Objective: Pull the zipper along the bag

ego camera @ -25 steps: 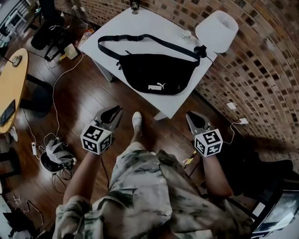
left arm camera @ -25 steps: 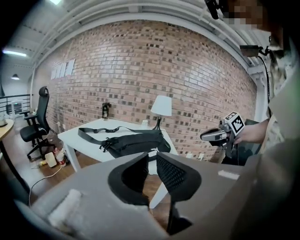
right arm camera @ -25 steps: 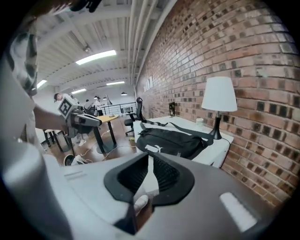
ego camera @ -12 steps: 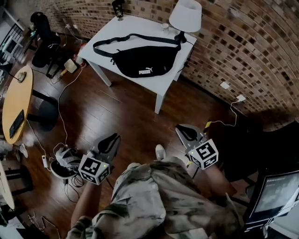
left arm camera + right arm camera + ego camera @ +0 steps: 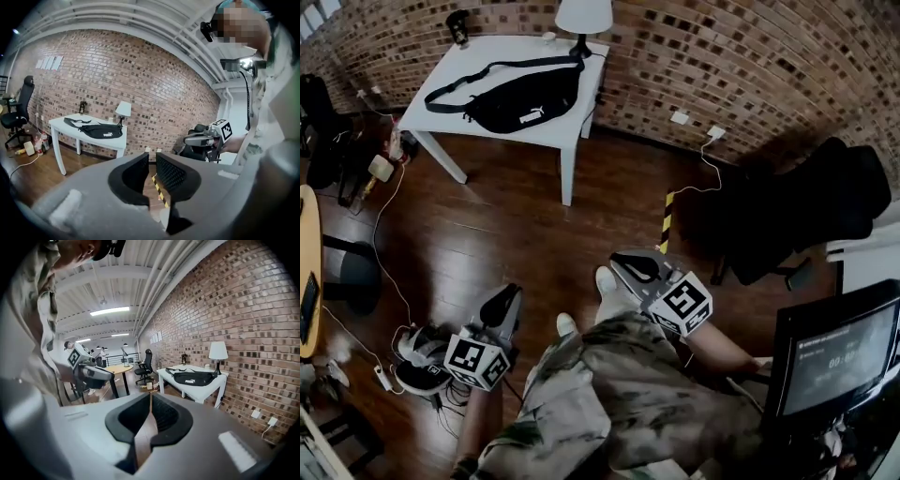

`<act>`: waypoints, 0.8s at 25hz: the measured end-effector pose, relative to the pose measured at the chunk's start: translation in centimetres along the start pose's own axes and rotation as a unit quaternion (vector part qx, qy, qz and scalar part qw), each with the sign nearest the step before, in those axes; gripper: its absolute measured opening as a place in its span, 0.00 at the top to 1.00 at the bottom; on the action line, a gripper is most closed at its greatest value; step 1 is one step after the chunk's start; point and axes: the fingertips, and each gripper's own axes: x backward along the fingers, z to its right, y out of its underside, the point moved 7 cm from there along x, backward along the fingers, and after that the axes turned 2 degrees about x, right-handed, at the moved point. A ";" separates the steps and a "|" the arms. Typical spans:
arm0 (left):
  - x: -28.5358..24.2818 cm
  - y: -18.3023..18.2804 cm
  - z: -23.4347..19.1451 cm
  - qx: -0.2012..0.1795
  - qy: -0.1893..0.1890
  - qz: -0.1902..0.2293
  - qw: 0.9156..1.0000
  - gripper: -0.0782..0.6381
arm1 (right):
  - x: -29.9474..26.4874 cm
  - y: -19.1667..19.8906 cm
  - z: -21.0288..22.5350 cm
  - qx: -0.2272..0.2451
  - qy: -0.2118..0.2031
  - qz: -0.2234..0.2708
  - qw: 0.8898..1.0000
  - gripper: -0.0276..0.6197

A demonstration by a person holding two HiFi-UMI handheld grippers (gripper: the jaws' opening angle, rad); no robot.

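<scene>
A black waist bag [image 5: 511, 98] with a white logo lies on the white table [image 5: 431, 114] at the far upper left of the head view, its strap looped behind it. Both grippers hang low by the person's legs, far from the table. My left gripper [image 5: 502, 305] points at the floor; in the left gripper view its jaws [image 5: 152, 157] stand a narrow gap apart with nothing between them, and the bag [image 5: 101, 131] shows small and distant. My right gripper [image 5: 628, 267] is shut and empty, tips touching [image 5: 150, 397], with the bag [image 5: 192, 378] far off.
A white lamp [image 5: 583, 14] and a dark cup [image 5: 457, 23] stand on the table by the brick wall. Black chairs [image 5: 806, 211] and a monitor [image 5: 834, 361] are at the right. Yellow-black tape [image 5: 666, 220], cables and a headset [image 5: 417, 361] lie on the wood floor.
The person has backed away from the table and turned; table and bag have shrunk toward the upper left. Both grippers stayed low and empty.
</scene>
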 end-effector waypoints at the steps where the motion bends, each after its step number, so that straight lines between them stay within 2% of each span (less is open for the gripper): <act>1: 0.8 0.5 0.6 -0.003 0.001 -0.003 1.000 0.82 | 0.5 -0.1 -1.1 0.002 -0.005 0.000 1.000 0.93; 4: 2.1 0.9 2.7 -0.025 0.012 -0.003 1.000 0.82 | 2.6 0.0 -3.4 0.020 -0.007 -0.009 1.000 0.93; 10: 1.5 0.9 7.9 -0.032 0.024 0.012 0.999 0.82 | 8.3 1.3 -4.6 0.033 -0.004 -0.002 0.999 0.93; 20: -1.8 3.9 21.7 -0.033 0.016 0.018 0.999 0.82 | 20.9 6.9 -4.1 0.044 -0.021 0.016 0.999 0.92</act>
